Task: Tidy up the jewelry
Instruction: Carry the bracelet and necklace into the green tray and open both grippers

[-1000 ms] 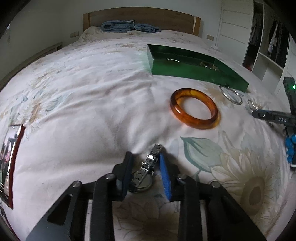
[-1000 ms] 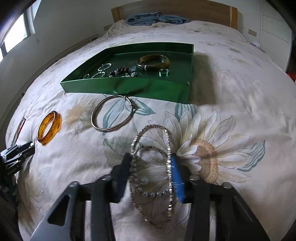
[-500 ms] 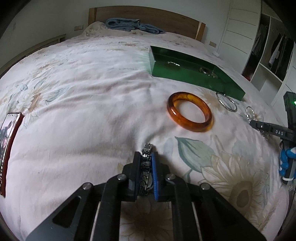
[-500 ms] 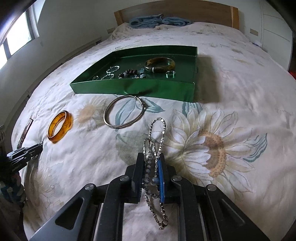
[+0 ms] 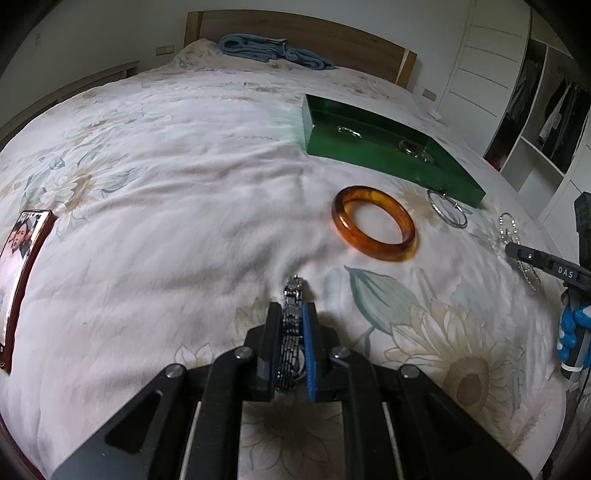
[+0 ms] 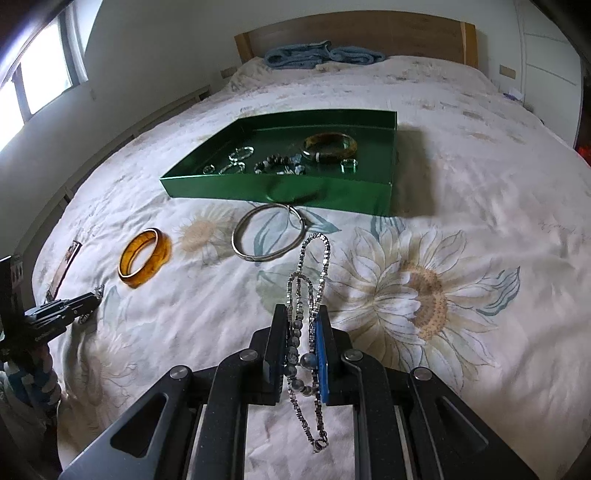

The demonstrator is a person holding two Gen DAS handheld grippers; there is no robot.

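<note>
My left gripper (image 5: pixel 292 314) is shut on a silver metal watch (image 5: pixel 293 299), held just above the flowered bedspread. My right gripper (image 6: pixel 302 315) is shut on a silver chain necklace with grey beads (image 6: pixel 313 258); its loops stick out ahead and its clasp end hangs below. The green tray (image 6: pixel 280 190) lies ahead with several pieces inside, among them a dark green bangle (image 6: pixel 330 147). It also shows in the left wrist view (image 5: pixel 376 157). An amber bangle (image 5: pixel 373 229) (image 6: pixel 144 256) and a thin silver bangle (image 6: pixel 269 237) (image 5: pixel 447 212) lie on the bed before the tray.
A phone (image 5: pixel 20 266) with a photo on it lies at the bed's left edge. A blue towel (image 6: pixel 321 55) lies by the wooden headboard (image 6: pixel 351 31). A wardrobe with open shelves (image 5: pixel 546 122) stands to the right of the bed.
Both grippers have closed: the left on the watch, the right on the necklace. Both have lifted and drawn back slightly, and the necklace's loops now hang gathered between the right fingers.
</note>
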